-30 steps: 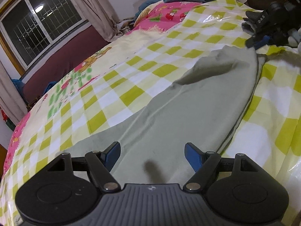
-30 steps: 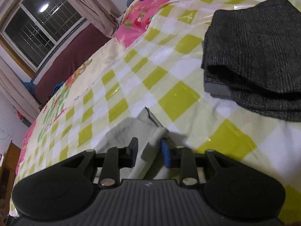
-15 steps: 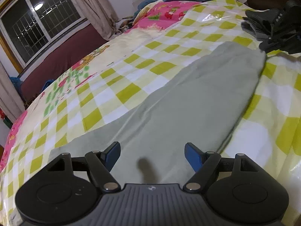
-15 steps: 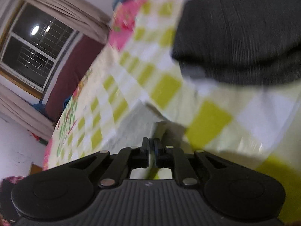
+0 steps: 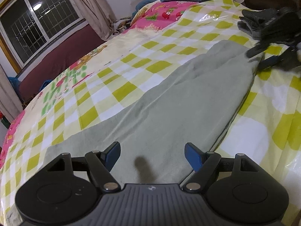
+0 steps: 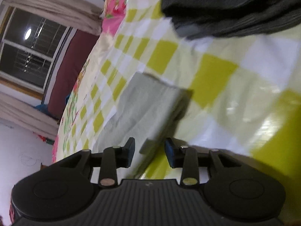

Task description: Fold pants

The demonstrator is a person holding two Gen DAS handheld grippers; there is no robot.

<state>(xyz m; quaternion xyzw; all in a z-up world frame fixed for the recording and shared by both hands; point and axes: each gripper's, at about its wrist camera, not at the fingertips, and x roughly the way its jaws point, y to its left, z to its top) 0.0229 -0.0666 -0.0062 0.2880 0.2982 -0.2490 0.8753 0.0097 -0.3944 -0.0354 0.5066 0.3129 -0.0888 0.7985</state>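
The grey pants (image 5: 178,101) lie flat along the bed (image 5: 116,60), their far end near its head. The left gripper (image 5: 152,155) hovers over them, fingers spread and empty. The right gripper (image 6: 149,151) has just been opening; the cloth's corner sits loose between its fingers, near folded dark clothes (image 6: 235,5).

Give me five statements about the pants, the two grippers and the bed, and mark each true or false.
1. The grey-green pants lie on a yellow-checked bed cover. True.
2. The left gripper is clamped on the fabric. False: its fingers stand wide apart above the pants.
3. The right gripper is at the far end of the pants. True; its jaws have just been opening, a fold of fabric between them, unpressed.
4. A folded dark grey garment lies beyond the pants. True.
5. The pants hang off the bed edge. False: they rest flat on the cover.
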